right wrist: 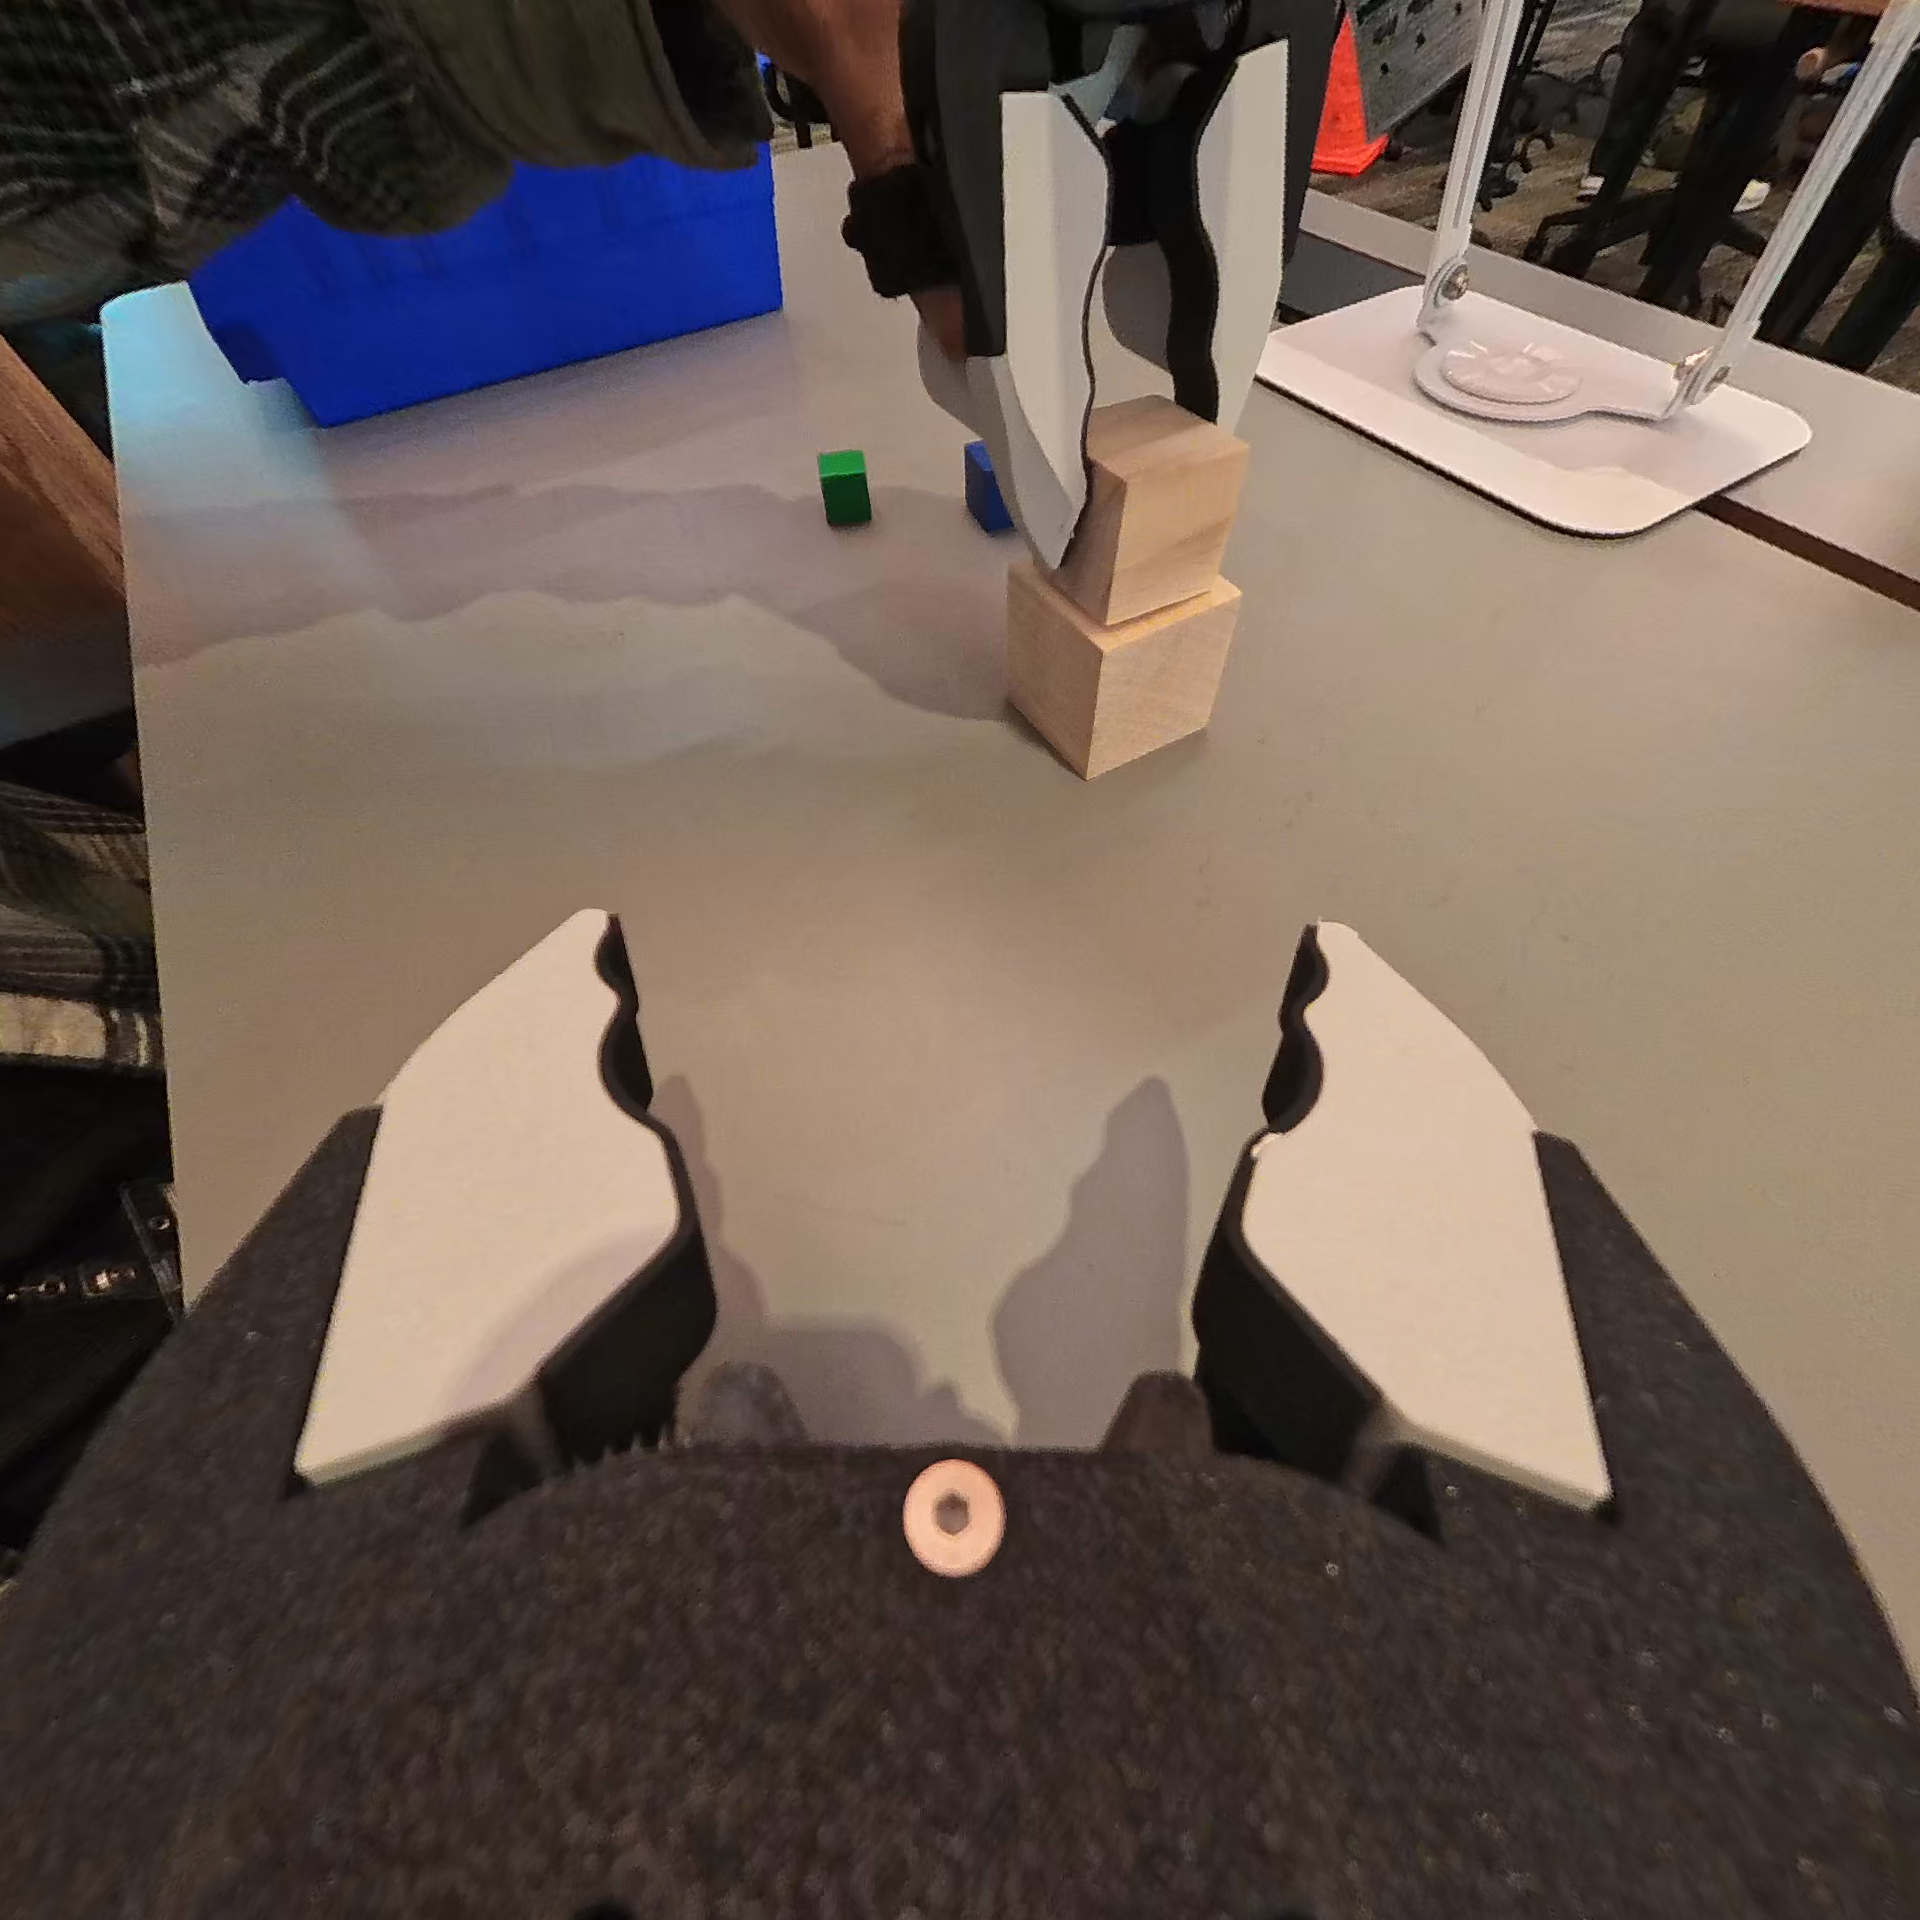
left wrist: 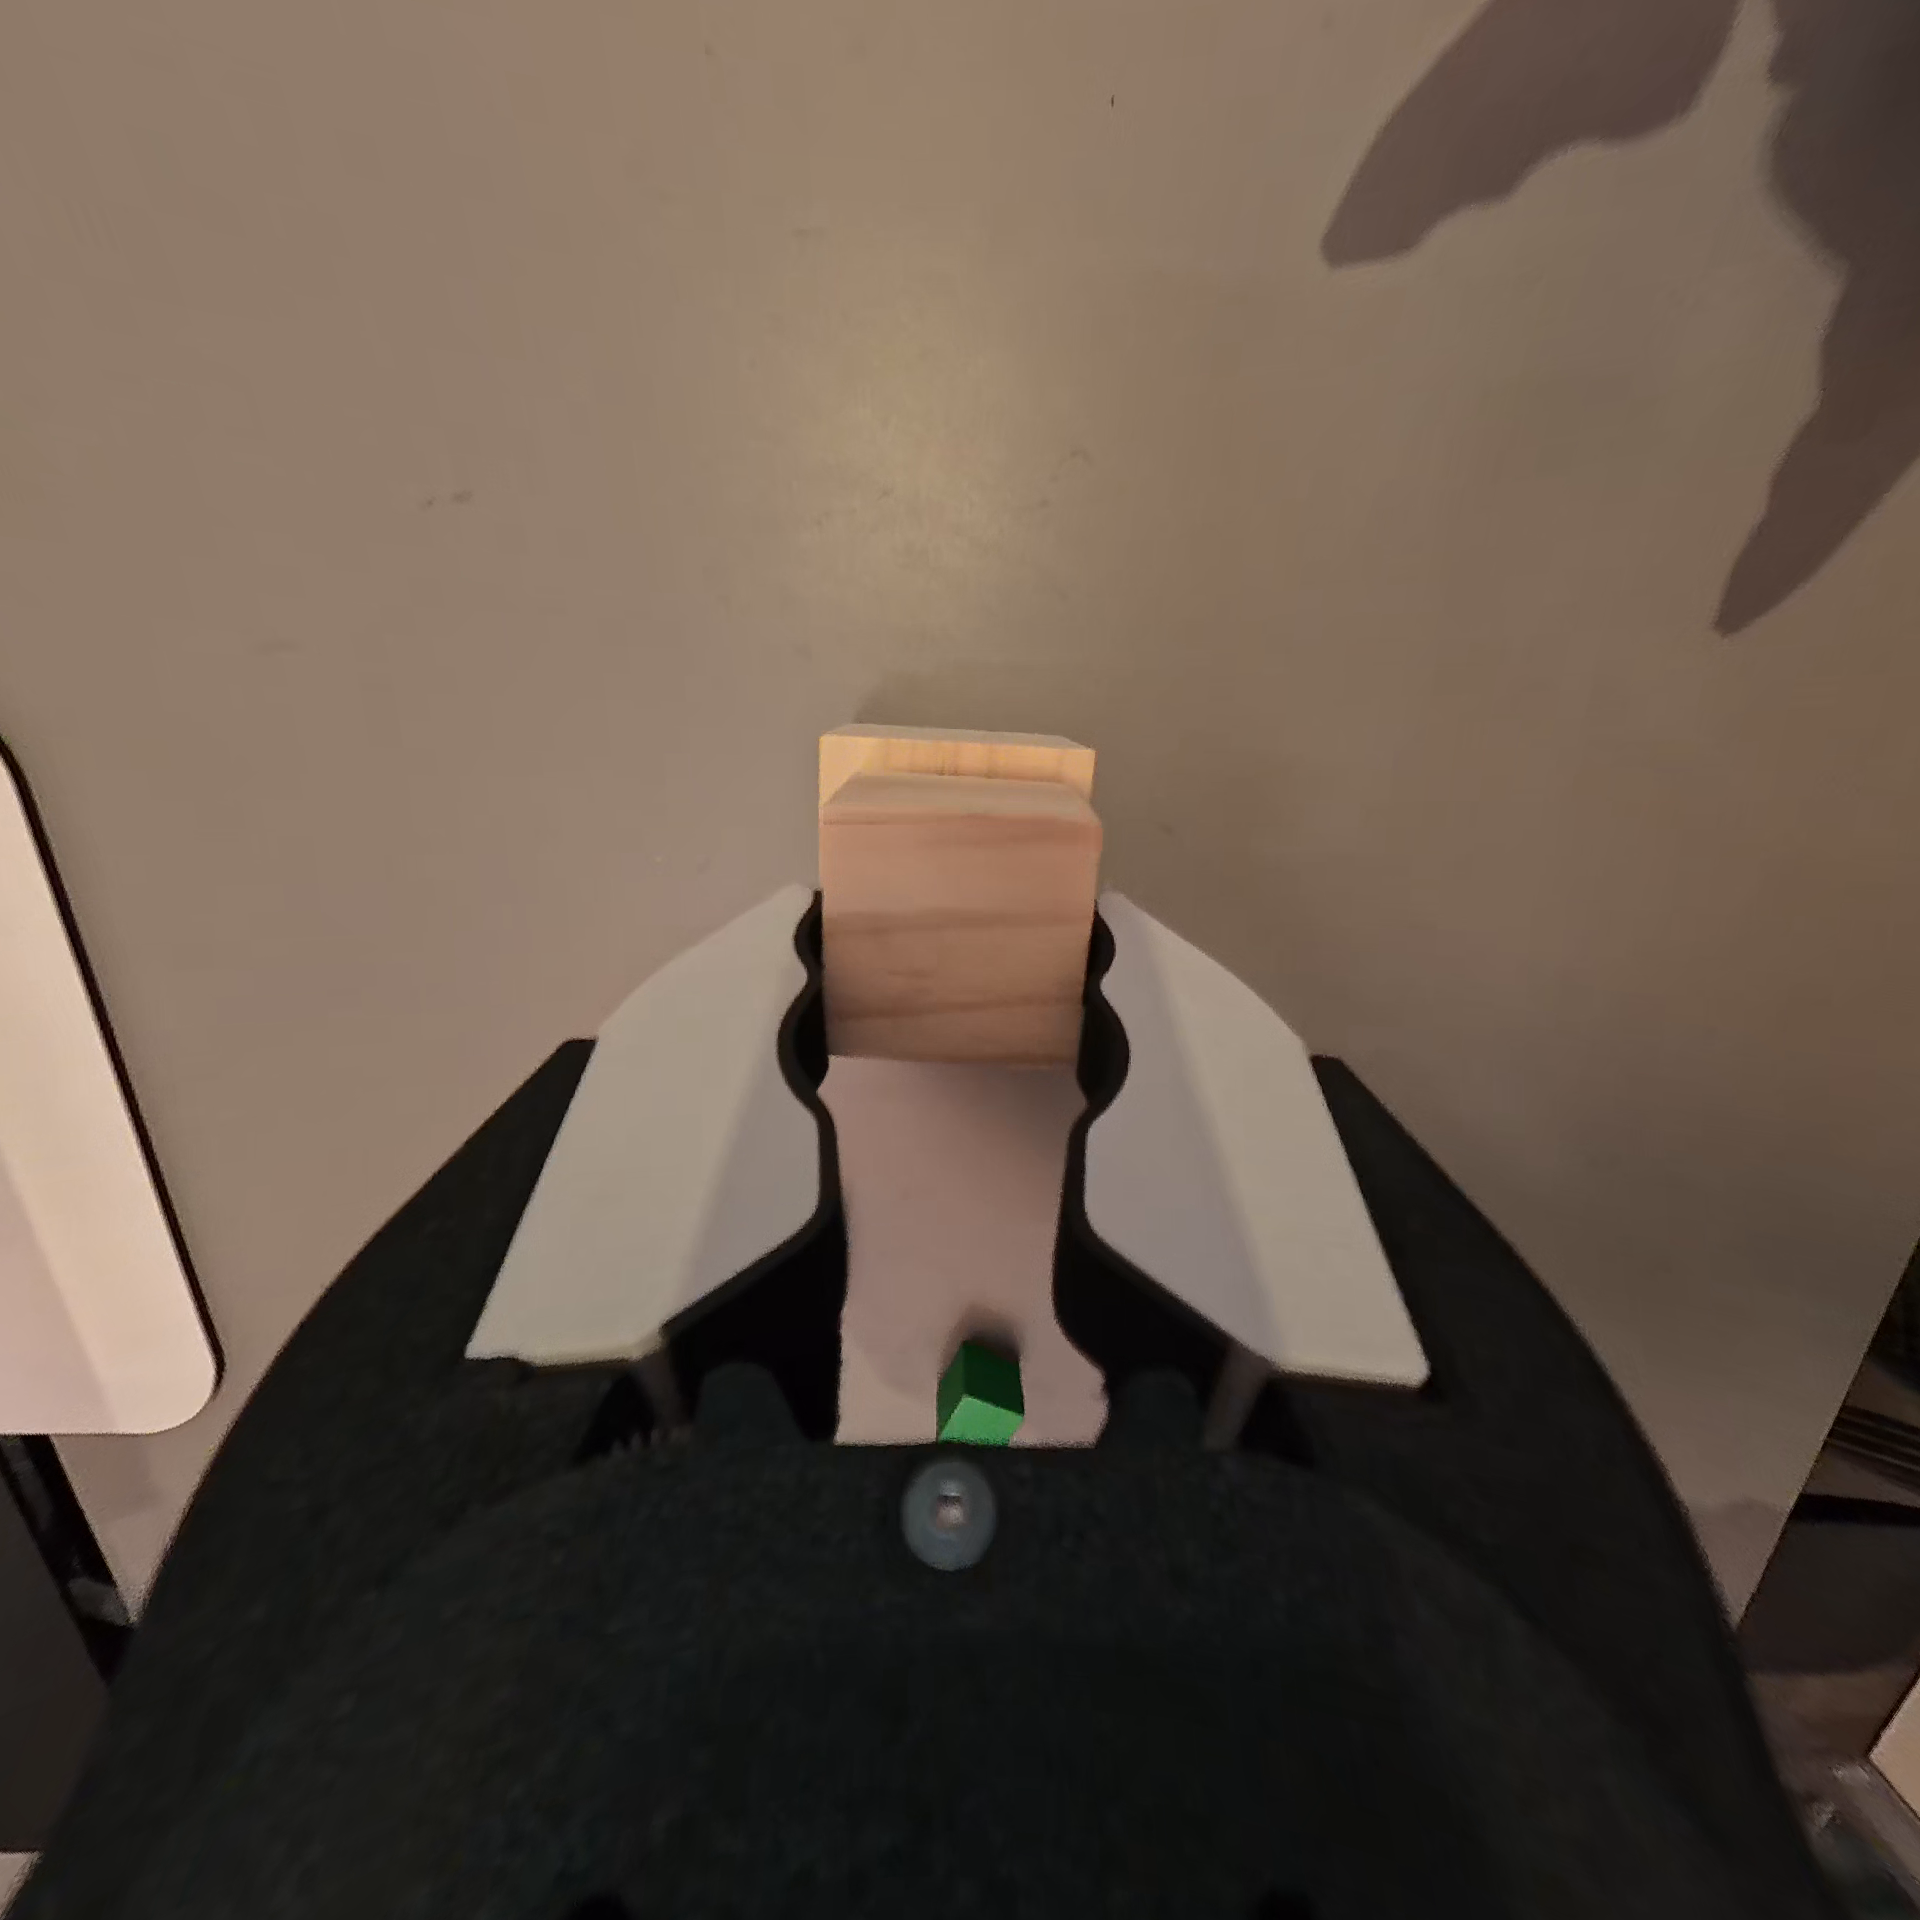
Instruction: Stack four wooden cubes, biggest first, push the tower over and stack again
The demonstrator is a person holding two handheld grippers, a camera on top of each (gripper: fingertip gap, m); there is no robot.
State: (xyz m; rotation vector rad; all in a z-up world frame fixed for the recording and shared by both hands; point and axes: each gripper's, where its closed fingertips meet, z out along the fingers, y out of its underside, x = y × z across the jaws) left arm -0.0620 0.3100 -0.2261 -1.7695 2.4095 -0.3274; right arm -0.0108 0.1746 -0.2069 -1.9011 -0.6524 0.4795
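Observation:
My left gripper (left wrist: pixel 956 935) is shut on a plain wooden cube (left wrist: pixel 958 930), which sits on top of a larger plain wooden cube (left wrist: pixel 956 756). In the right wrist view the same left gripper (right wrist: pixel 1138 488) comes down from above around the upper cube (right wrist: pixel 1169 509), which rests slightly turned on the bigger cube (right wrist: pixel 1127 681). A small green cube (right wrist: pixel 844 486) and a small blue cube (right wrist: pixel 985 486), partly hidden behind the left gripper, lie on the grey table (right wrist: pixel 520 831) beyond. The green cube also shows in the left wrist view (left wrist: pixel 979 1397). My right gripper (right wrist: pixel 961 935) is open and empty, low over the table.
A blue bin (right wrist: pixel 499 291) stands at the table's far left. A white lamp base plate (right wrist: pixel 1538 436) lies at the far right, and also shows in the left wrist view (left wrist: pixel 83 1143). A person's sleeve (right wrist: pixel 312 94) reaches in from the top left. My hands' fingertips stand some 15 cm from each other.

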